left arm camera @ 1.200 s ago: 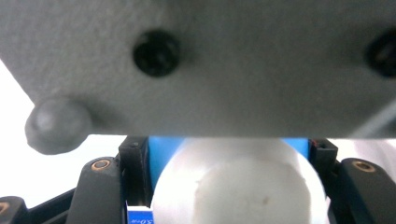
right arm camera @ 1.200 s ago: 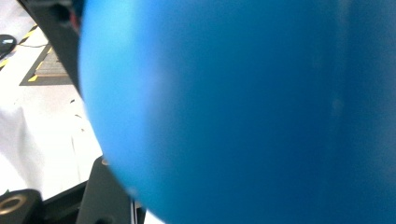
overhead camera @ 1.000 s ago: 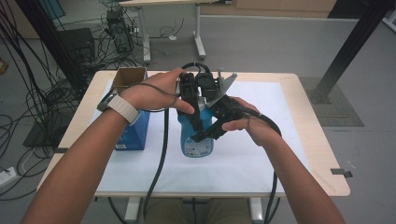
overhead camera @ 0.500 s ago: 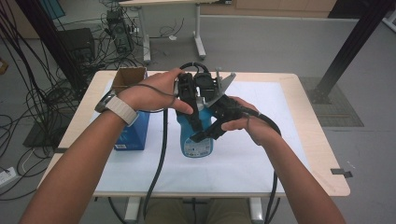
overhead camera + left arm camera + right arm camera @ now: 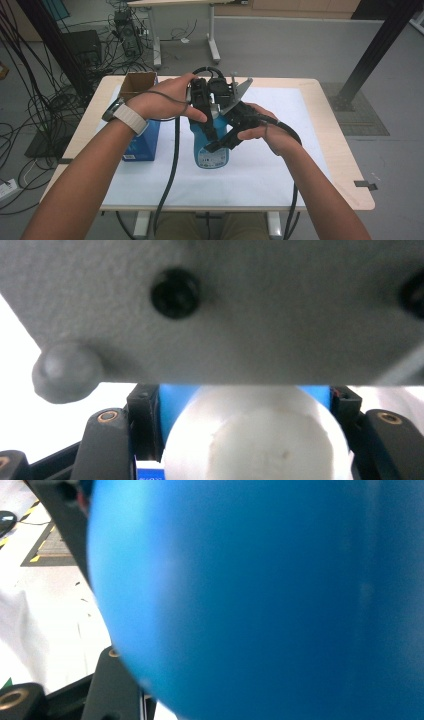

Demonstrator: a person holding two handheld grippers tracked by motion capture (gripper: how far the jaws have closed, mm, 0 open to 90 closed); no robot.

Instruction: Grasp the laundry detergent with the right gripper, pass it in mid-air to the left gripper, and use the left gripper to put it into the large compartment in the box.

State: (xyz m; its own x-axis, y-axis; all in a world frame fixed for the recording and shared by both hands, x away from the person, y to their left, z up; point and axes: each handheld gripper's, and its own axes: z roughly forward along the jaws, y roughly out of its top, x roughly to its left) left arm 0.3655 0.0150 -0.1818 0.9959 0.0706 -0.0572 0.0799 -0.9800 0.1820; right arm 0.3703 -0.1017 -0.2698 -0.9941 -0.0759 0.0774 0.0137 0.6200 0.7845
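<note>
1. Bottle (image 5: 212, 147), blue with a label low on its front, stands upright near the middle of the white mat (image 5: 280, 165) on the table (image 5: 345, 165).
2. From the bottle, a blue box (image 5: 145, 142) stands at nine o'clock, and an open cardboard box (image 5: 137, 82) at about ten o'clock, behind the blue one.
3. Left gripper (image 5: 202, 102) comes in over the bottle's top; its own view shows a white cap (image 5: 255, 440) sitting between the two black jaws, blue plastic behind it, with the jaws close on either side, so it looks clamped on the cap.
4. Right gripper (image 5: 227, 135) sits against the bottle's upper body at about three o'clock; its own view is blue bottle wall (image 5: 260, 600) pressed near the lens, and whether its jaws are closed I cannot tell.
5. Both hands meet above the bottle, cables trailing toward six o'clock.
</note>
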